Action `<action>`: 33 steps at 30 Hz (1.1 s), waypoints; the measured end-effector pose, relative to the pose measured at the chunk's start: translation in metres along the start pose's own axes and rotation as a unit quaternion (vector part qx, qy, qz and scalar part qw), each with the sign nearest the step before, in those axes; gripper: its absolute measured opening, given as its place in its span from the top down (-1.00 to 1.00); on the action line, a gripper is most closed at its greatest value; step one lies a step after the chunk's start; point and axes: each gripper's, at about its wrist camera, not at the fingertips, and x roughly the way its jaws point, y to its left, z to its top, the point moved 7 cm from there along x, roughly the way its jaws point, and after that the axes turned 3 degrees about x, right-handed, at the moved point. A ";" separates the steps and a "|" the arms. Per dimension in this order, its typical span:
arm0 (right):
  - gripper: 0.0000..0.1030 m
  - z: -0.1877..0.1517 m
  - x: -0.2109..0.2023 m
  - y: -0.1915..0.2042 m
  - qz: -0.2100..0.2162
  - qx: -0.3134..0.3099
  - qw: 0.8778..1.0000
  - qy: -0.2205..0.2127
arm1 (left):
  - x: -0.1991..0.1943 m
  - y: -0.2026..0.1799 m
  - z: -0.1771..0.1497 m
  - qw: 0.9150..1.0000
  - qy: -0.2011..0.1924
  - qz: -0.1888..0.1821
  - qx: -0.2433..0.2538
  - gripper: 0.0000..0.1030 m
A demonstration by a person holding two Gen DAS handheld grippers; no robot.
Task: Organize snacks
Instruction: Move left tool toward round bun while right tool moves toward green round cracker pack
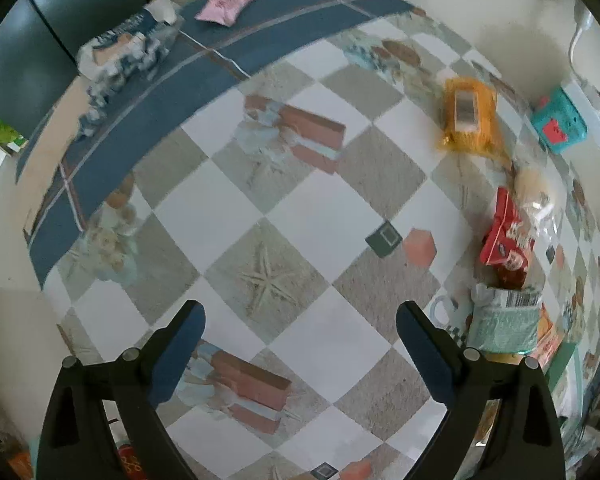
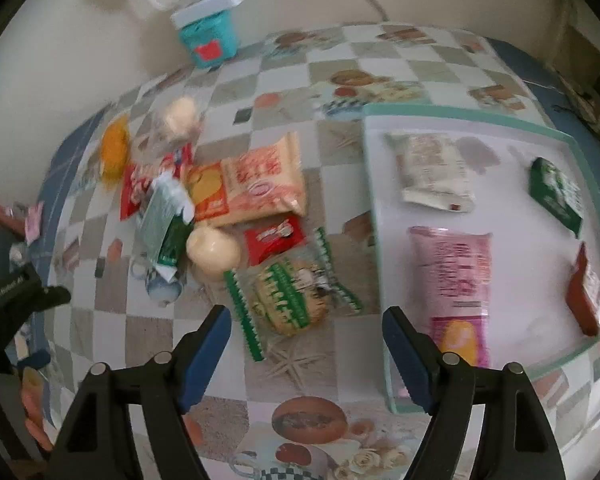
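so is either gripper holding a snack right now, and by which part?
Nothing held. Left gripper is open over bare tablecloth; right gripper is open above the green-striped cookie packet.

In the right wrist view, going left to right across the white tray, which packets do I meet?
On the white tray with the green rim: cream flat packet → pink printed packet → dark green small packet → red-brown small packet.

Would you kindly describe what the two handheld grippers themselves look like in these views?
Both the left gripper and the right gripper look alike: black angular frames with triangular cut-outs and round silver pins, each finger lined with a flat dark blue pad. No cables or sleeves show. A black part at the right-wrist view's left edge carries small white lettering.
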 end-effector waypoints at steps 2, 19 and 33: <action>-0.58 -0.001 0.006 0.007 0.005 -0.013 1.000 0.006 | 0.007 -0.007 -0.005 1.000 0.013 -0.002 0.014 -0.87; -0.80 0.008 0.044 0.028 -0.017 -0.070 0.997 0.023 | 0.033 -0.032 -0.009 0.998 0.039 0.005 0.054 -0.88; -0.96 -0.011 0.054 0.035 0.019 -0.073 0.996 0.045 | 0.031 -0.042 0.002 0.998 0.028 -0.010 0.058 -0.88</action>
